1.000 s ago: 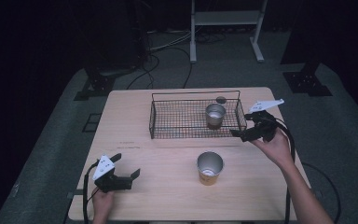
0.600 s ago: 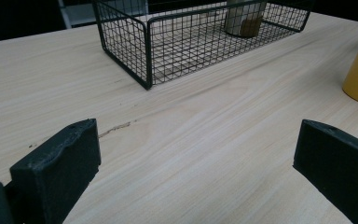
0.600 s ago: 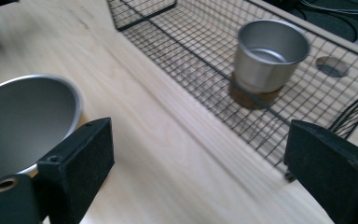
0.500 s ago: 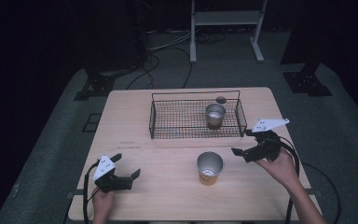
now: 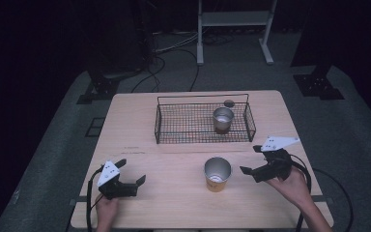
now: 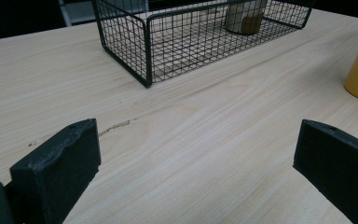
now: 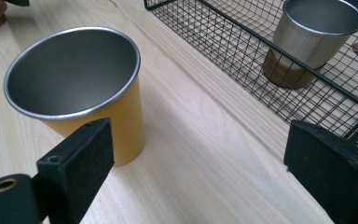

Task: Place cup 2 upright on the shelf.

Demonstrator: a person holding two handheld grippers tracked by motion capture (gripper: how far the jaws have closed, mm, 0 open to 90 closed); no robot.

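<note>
I hold the right gripper (image 5: 255, 163) with jaws spread wide beside the yellow cup (image 5: 217, 173), which stands upright on the table (image 5: 174, 198) in front of the wire basket (image 5: 200, 137), ready to close on it. The left gripper (image 5: 134, 178), also spread and holding nothing, rests well apart so the approach is unobstructed.

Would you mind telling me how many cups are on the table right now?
2. The yellow cup stands on the bare table, left of the open right gripper. The steel cup stands inside the wire basket, toward its right end.
</note>
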